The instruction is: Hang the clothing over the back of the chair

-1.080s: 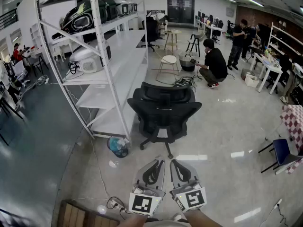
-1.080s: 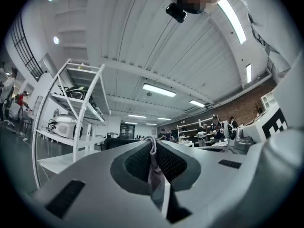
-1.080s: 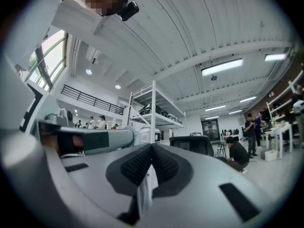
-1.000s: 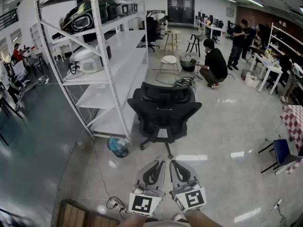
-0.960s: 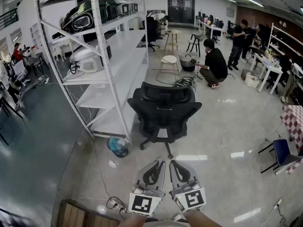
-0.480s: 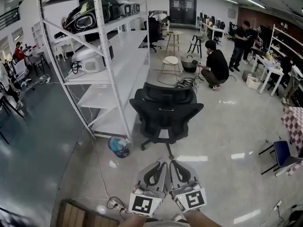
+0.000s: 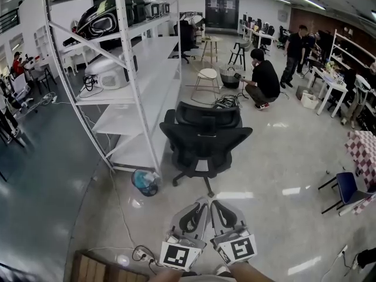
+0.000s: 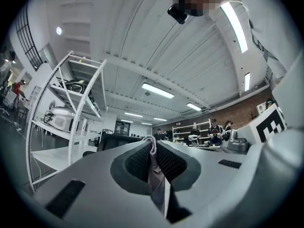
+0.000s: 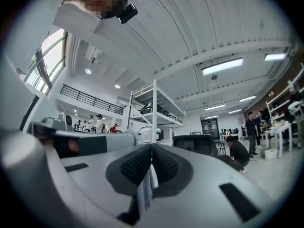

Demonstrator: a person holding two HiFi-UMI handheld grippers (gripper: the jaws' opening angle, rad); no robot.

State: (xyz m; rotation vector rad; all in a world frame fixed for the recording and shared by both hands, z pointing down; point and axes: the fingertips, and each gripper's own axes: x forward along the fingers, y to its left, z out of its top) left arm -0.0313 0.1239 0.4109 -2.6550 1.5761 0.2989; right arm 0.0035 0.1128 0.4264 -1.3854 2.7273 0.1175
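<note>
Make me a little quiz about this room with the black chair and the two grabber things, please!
1. True or false: clothing already hangs over the back of the black chair.
2. In the head view, what stands to the left of the chair? A) a white shelf rack B) a fridge C) a bicycle
3. Fill in the blank: the left gripper has its jaws shut on a strip of grey ____.
Key: 1 false, the chair's back is bare. 2 A. 3 cloth.
</note>
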